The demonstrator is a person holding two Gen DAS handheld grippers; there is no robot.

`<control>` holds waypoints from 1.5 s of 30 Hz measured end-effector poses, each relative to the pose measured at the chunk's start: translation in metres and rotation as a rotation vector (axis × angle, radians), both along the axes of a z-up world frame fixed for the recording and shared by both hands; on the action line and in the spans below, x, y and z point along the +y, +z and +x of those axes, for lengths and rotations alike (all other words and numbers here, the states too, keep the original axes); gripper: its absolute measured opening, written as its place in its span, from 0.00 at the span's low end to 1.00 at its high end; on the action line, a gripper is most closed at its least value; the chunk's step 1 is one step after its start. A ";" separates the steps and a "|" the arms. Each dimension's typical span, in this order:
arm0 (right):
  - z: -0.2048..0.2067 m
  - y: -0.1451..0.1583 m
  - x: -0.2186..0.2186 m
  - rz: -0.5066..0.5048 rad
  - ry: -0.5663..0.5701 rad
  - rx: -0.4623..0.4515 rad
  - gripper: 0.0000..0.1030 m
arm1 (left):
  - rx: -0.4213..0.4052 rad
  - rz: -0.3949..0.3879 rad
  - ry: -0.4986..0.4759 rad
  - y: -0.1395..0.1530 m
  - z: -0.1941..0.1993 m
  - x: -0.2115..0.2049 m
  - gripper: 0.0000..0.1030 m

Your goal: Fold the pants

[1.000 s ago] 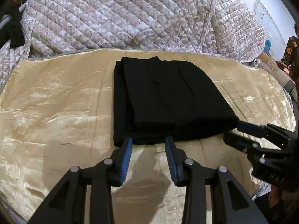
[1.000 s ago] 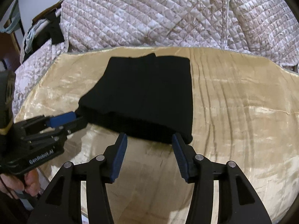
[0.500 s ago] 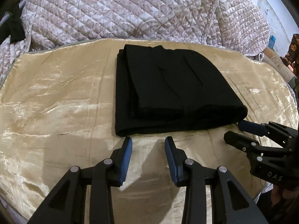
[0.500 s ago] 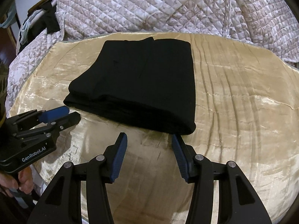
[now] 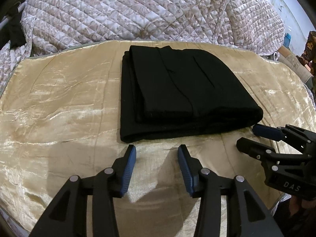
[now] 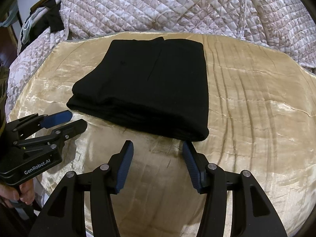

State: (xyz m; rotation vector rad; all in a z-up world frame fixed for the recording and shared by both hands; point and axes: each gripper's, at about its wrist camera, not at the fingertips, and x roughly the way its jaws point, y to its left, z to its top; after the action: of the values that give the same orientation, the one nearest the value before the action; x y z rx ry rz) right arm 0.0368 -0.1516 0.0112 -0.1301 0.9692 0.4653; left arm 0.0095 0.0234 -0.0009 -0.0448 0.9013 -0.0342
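The black pants (image 5: 177,92) lie folded into a thick rectangle on the gold satin cloth (image 5: 59,102); they also show in the right wrist view (image 6: 150,86). My left gripper (image 5: 157,150) is open and empty, just short of the near edge of the pants. My right gripper (image 6: 158,146) is open and empty, just short of the pants' near right corner. The right gripper (image 5: 256,138) shows at the right of the left wrist view, and the left gripper (image 6: 75,120) shows at the left of the right wrist view. Neither touches the pants.
A quilted floral bedspread (image 5: 138,13) is heaped behind the gold cloth (image 6: 256,108). Dark and pale clothes (image 6: 43,23) hang at the far left. The cloth's near edge drops off at the bottom right (image 5: 276,207).
Both grippers have drawn back a little from the near edge of the pants and stay open. The pants lie as before.
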 end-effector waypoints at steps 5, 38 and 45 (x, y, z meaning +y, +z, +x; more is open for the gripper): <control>0.000 0.000 0.001 0.001 0.001 0.001 0.52 | 0.002 0.001 -0.004 -0.001 0.000 -0.001 0.50; -0.001 -0.002 0.002 -0.007 0.011 -0.003 0.56 | 0.021 0.033 0.005 -0.004 0.001 -0.001 0.66; -0.001 -0.002 0.003 -0.009 0.013 -0.004 0.56 | 0.029 0.039 0.007 -0.004 0.002 -0.001 0.69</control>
State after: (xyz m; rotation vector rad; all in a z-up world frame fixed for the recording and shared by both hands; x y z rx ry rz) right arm 0.0353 -0.1485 0.0087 -0.1457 0.9676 0.4729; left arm 0.0113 0.0227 -0.0045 -0.0122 0.9301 -0.0098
